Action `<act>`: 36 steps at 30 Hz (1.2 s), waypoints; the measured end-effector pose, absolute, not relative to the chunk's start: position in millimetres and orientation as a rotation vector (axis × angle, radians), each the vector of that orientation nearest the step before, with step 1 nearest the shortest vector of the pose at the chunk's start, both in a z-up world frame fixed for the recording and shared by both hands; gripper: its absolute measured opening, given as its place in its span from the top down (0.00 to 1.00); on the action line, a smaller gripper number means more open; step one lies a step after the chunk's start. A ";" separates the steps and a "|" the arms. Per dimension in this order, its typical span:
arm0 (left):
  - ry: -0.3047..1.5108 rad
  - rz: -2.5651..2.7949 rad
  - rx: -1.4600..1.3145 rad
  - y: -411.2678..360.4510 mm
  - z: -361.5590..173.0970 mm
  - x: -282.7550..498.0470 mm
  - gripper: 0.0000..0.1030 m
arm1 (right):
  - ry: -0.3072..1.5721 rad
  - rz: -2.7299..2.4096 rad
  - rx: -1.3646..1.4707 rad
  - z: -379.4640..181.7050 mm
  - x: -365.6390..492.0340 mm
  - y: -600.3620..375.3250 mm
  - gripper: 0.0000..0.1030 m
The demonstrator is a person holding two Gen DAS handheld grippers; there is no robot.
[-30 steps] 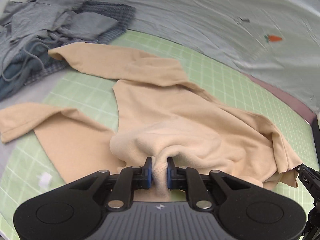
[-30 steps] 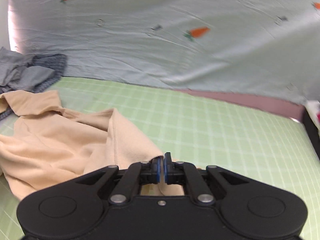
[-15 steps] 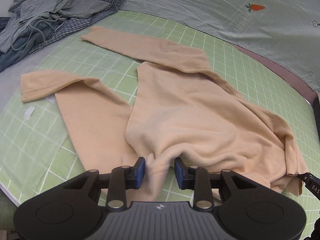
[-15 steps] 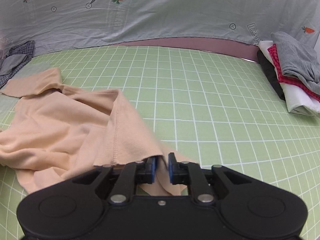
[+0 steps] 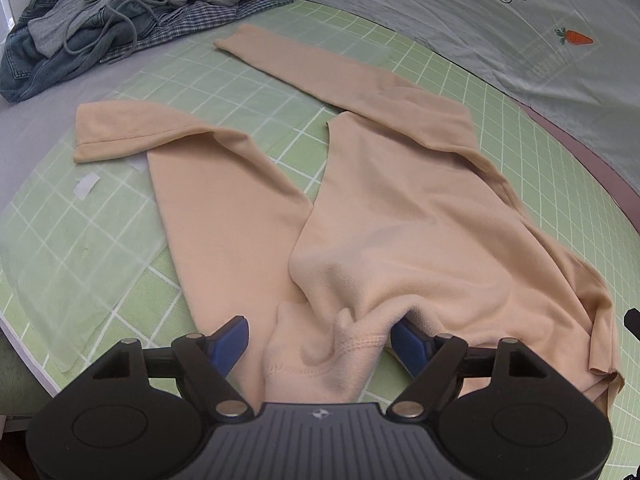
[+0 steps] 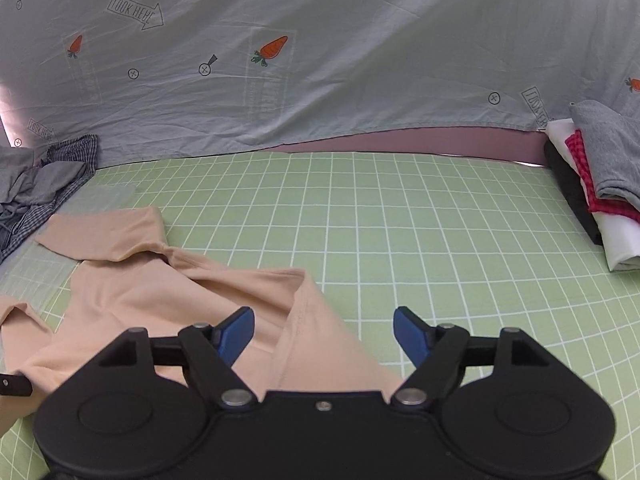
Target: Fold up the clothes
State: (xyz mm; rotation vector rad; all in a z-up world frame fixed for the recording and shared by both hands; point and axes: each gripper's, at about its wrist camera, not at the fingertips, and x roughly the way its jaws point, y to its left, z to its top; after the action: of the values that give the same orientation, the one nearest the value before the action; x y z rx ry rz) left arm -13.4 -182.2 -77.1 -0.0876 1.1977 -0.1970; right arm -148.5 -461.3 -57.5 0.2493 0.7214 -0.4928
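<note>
Bare green grid-lined cutting mat (image 6: 420, 240) stretches wide and flat to the right of the rumpled beige long-sleeved top (image 6: 168, 288), open for a pass up to the hanging pale grey-green carrot-print sheet (image 6: 320, 60) behind. A folded stack of grey, red-checked, white and black clothes (image 6: 592, 184) blocks the far right edge. At far left, a loose heap of grey garments, checked cloth and jeans (image 5: 120, 20) closes off that corner.

A green mat (image 6: 400, 216) with a white grid covers the desk. Behind it hangs a pale grey-blue sheet (image 6: 320, 60) printed with carrots, arrows and small symbols, above a strip of mauve surface (image 6: 400, 146); bright light shows at the far left edge
</note>
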 end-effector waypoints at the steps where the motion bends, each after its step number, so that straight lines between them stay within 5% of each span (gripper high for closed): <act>1: 1.208 -0.195 -0.094 -182.5 -80.2 -9.9 0.24 | 0.727 -0.482 0.243 -58.9 -142.9 -459.9 0.25; 18: 1.272 -0.140 -0.040 -226.5 -117.1 73.7 0.20 | 0.920 -0.250 0.063 -119.0 22.7 -468.9 0.24; 36: 1.267 -0.126 0.046 -234.8 -119.8 85.3 0.19 | 0.913 -0.162 0.144 -129.1 49.6 -460.2 0.27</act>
State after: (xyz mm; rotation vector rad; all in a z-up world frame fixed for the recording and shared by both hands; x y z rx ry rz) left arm 85.3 -234.8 -119.8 0.0460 1.2669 -0.1258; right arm 49.6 -460.2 -129.1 0.1436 0.9128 -0.1623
